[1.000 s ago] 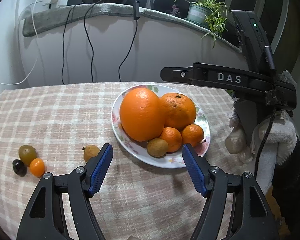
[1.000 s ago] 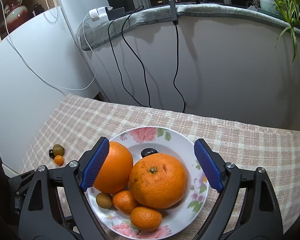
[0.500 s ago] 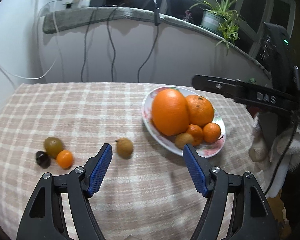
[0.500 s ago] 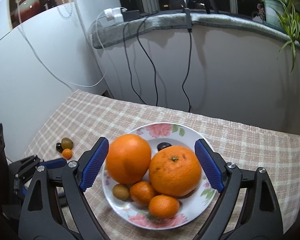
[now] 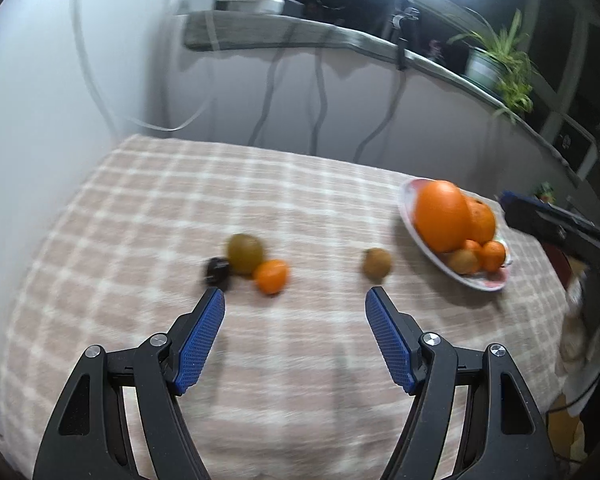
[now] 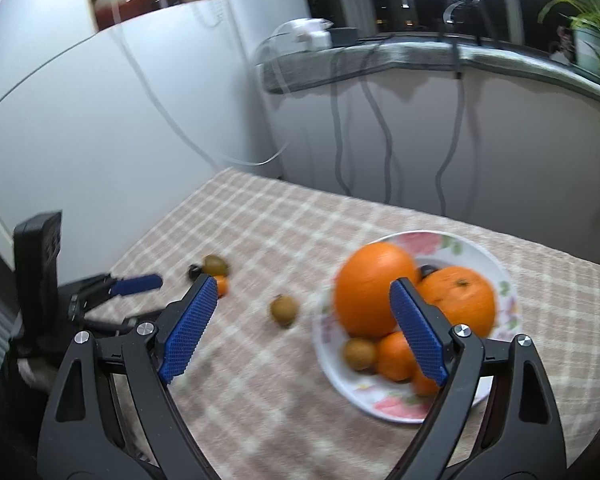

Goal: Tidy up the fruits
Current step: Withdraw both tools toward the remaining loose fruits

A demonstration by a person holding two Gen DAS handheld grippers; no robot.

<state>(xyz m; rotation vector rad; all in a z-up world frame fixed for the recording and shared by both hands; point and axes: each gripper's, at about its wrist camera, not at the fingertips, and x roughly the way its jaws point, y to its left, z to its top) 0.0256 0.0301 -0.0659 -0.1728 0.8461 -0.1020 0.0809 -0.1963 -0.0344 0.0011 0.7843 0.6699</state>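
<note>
A floral plate [image 5: 486, 282] [image 6: 480, 250] holds two big oranges [image 5: 442, 216] [image 6: 374, 290], small tangerines and a kiwi. On the checked cloth lie a loose kiwi [image 5: 377, 265] [image 6: 285, 310], a green-brown fruit [image 5: 245, 253], a small orange fruit [image 5: 272, 276] and a dark one [image 5: 217, 271]. My left gripper [image 5: 294, 302] is open and empty, just short of the small cluster. My right gripper [image 6: 302, 292] is open and empty above the cloth, its right finger in front of the plate. The left gripper [image 6: 134, 284] also shows at the left of the right wrist view.
The checked table [image 5: 300, 380] ends at a white wall [image 5: 40, 100] on the left. Behind it runs a sill [image 5: 340, 40] with hanging cables [image 6: 384, 132], chargers and a potted plant [image 5: 496, 64]. A gloved hand [image 5: 584, 320] holds the right gripper [image 5: 556, 228] beside the plate.
Both grippers have swung leftward over the table. In the left wrist view the plate slid to the right edge and the small fruit cluster came near the centre. Jaws stayed open.
</note>
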